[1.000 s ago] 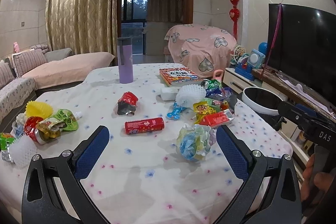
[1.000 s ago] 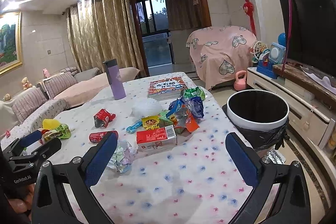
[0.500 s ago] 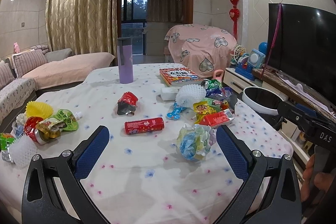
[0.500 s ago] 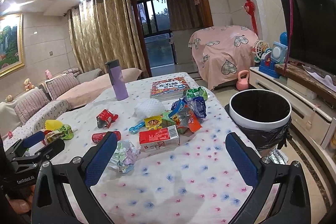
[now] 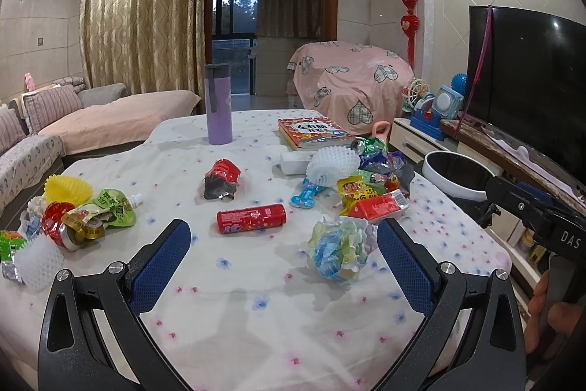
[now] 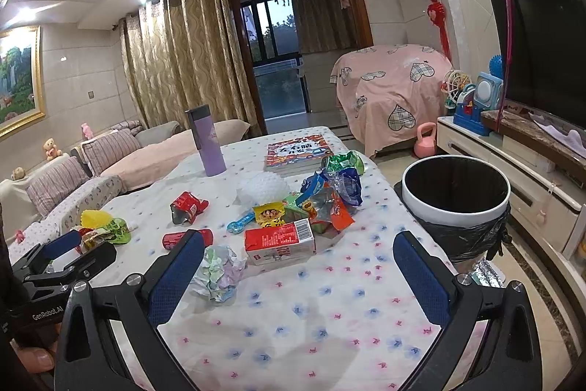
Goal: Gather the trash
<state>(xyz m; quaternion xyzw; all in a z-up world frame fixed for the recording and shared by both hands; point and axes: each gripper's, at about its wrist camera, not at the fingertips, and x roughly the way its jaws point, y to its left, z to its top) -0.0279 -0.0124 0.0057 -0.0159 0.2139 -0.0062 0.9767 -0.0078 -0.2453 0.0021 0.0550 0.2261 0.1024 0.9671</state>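
— Where do your two tools stand right now?

— Your left gripper (image 5: 280, 240) hangs over the near part of the table (image 5: 256, 299) with its blue pads spread wide and nothing between them. Your right gripper (image 6: 298, 253) is the same: jaws wide apart, empty, above the table's near edge.

— And the trash you are after?

— It lies scattered on the flowered cloth. A crumpled paper ball (image 5: 338, 250) sits just inside your left gripper's right pad; in the right wrist view the same ball (image 6: 218, 272) lies beside that gripper's left pad. A red can (image 5: 251, 218) lies on its side ahead of your left gripper. A red carton (image 6: 280, 240) lies flat, ahead of your right gripper, with a heap of snack wrappers (image 6: 322, 193) just behind it. A crushed red packet (image 5: 221, 179) lies farther back, and another pile of wrappers (image 5: 84, 218) sits at the table's left side.

— The bin?

— The bin (image 6: 456, 198), white-rimmed with a black liner, stands on the floor just off the table's right edge. A purple bottle (image 5: 218, 105) stands upright at the far side, and a book (image 5: 315, 132) lies flat near it.
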